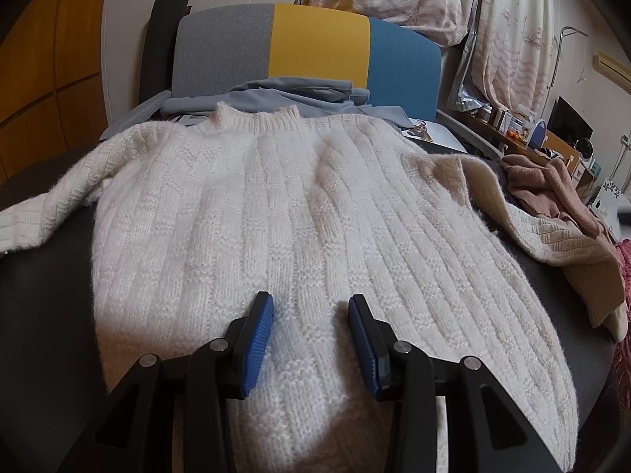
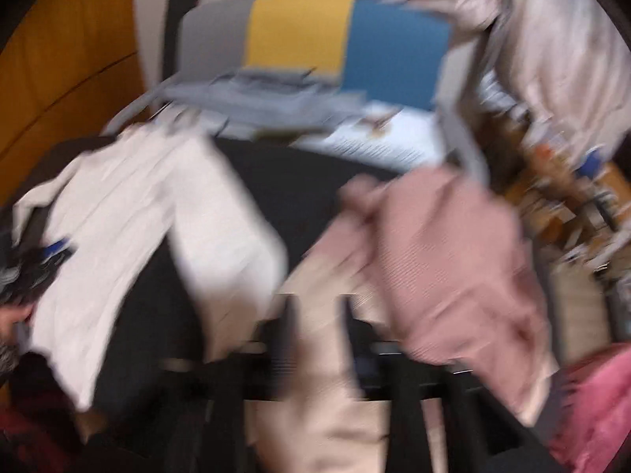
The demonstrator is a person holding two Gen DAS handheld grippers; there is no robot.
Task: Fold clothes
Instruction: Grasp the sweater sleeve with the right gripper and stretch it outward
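A cream knitted sweater (image 1: 299,213) is being seen spread flat, front down or up not being told, on a dark surface (image 1: 51,315), its ribbed collar (image 1: 256,120) lying at the far end towards a chair back (image 1: 315,47) banded grey, yellow and blue. The left gripper (image 1: 311,345) is being held low over the near hem region of the sweater, its blue pads (image 1: 258,349) standing apart with the knit lying between and beneath them; no pinch of the fabric is being shown, so the jaws are being read as parted and empty. One sleeve (image 1: 27,224) is being stretched out to the left, the other sleeve (image 1: 568,248) is trailing off to the right, next to a pink garment (image 1: 552,189) bunched at the edge. A grey-blue cloth (image 1: 284,94) is lying folded on the chair seat just beyond the collar. The right wrist view is being heavily blurred: the right gripper (image 2: 315,339) is being made out only as dark smeared fingers with cream fabric (image 2: 323,414) between them, the pink garment (image 2: 453,268) lying just to its right. Whether these jaws are being pressed on the fabric cannot be told.
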